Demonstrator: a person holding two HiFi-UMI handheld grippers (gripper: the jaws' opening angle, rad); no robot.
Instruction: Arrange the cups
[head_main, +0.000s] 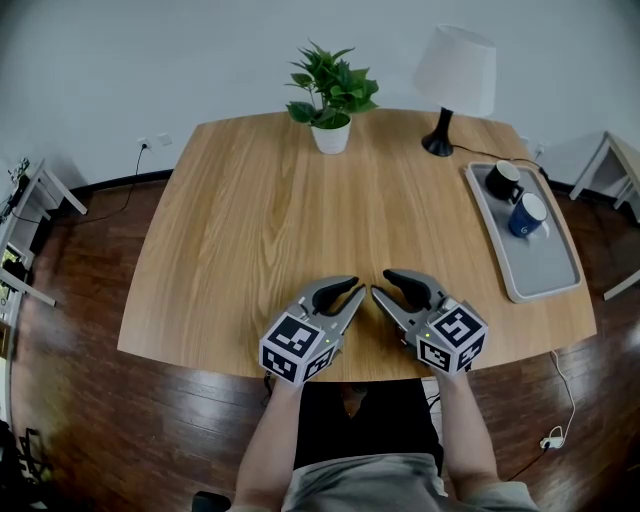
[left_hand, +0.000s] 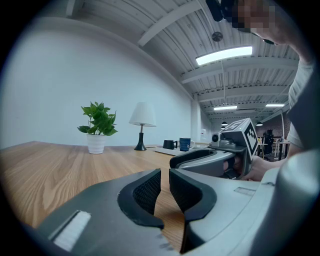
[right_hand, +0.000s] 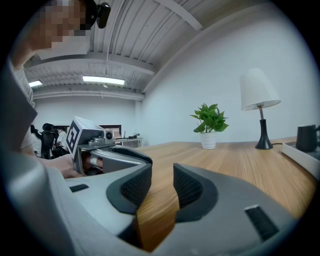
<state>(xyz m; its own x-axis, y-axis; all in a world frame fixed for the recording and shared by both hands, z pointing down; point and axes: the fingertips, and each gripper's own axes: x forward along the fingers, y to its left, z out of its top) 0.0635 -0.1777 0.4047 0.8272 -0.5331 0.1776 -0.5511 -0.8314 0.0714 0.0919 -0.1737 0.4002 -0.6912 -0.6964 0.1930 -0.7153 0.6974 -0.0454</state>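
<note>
A black cup (head_main: 503, 181) and a blue cup (head_main: 528, 214) stand side by side on a grey tray (head_main: 545, 270) at the table's right edge. Both show small and far off in the left gripper view, black cup (left_hand: 170, 144) left of blue cup (left_hand: 185, 144). My left gripper (head_main: 358, 291) and right gripper (head_main: 381, 283) rest near the table's front edge, tips turned toward each other, far from the cups. The left gripper (left_hand: 165, 175) has a narrow gap between its jaws. The right gripper (right_hand: 162, 172) is parted a little wider. Neither holds anything.
A potted plant (head_main: 332, 100) and a white table lamp (head_main: 452, 80) stand at the back of the wooden table (head_main: 260, 220). The lamp's cord runs behind the tray. A white stand (head_main: 620, 165) sits on the floor to the right.
</note>
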